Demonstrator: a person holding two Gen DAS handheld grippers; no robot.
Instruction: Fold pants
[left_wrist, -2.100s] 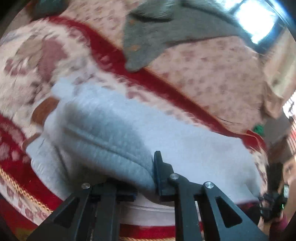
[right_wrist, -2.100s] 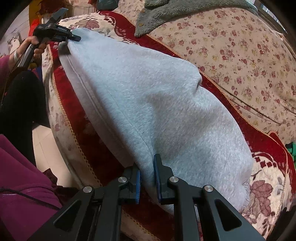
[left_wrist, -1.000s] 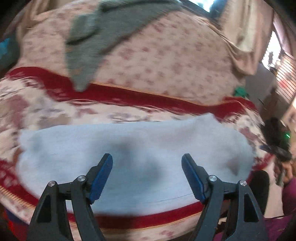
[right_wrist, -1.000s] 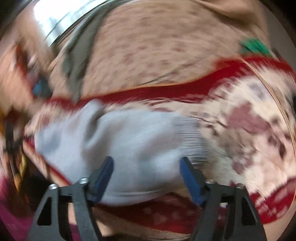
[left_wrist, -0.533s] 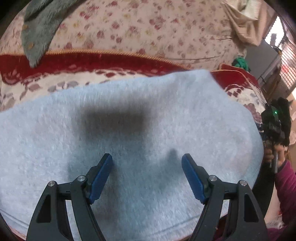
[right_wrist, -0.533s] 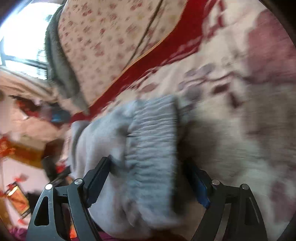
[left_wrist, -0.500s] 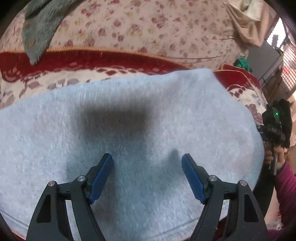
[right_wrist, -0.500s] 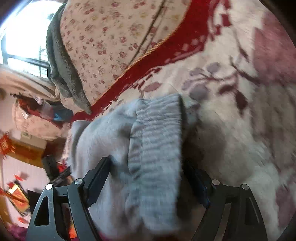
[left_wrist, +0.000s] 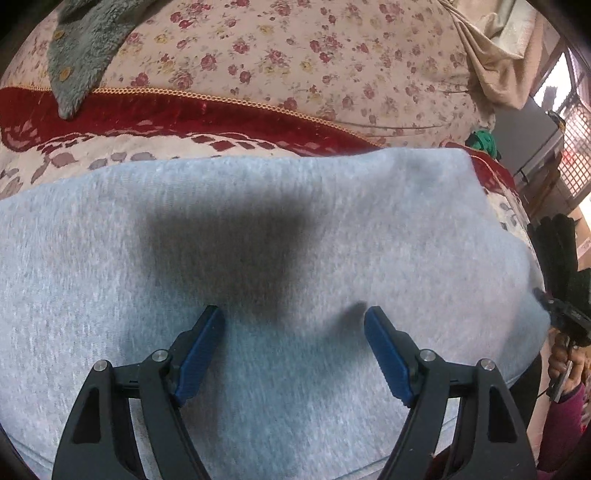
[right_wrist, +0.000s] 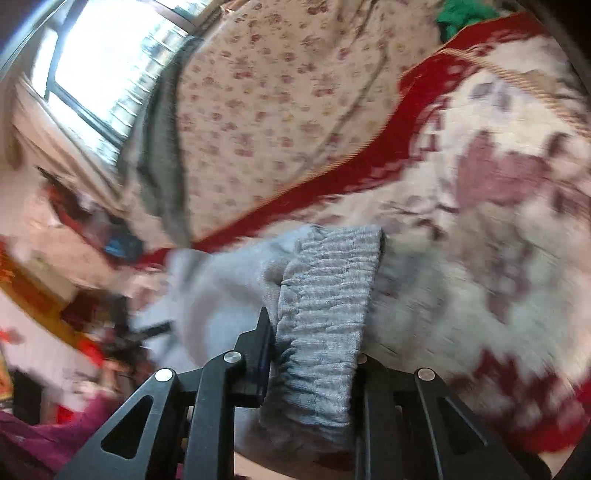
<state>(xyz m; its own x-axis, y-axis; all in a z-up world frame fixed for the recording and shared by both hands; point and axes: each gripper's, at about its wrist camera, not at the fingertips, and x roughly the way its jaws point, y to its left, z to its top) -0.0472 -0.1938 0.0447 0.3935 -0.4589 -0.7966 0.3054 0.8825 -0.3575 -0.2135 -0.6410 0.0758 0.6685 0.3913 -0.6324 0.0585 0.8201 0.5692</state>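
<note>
We are hovering the left gripper (left_wrist: 293, 347) over the middle of the light grey pants (left_wrist: 332, 229), jaws spread wide, blue pads (left_wrist: 199, 347) clear of the cloth, nothing held. The pants are lying flat across the near part of the patterned sofa cover (left_wrist: 221, 142), folded stack reaching left to right across the view. Far left, a grey fuzzy garment (left_wrist: 81, 48) is draped on the floral backrest (left_wrist: 295, 55), well apart from the pants.

Over on the right end, we are closing the right gripper (right_wrist: 314, 354) on the ribbed cuff (right_wrist: 328, 295); the jaws are narrowed around the bunched elastic and look clamped on it, though the right-hand finger is mostly hidden behind the cloth. This view is blurry.

Handling call: thick fleece knit, soft and limp, light, no stiffness, so it is going to sag and drag on the plush cover. Not slippery, not fragile. The ribbed band is the firmest hold. For the left side we are judging an outer folded edge or corner best, pinching all layers together, since the flat middle offers no grip.
</note>
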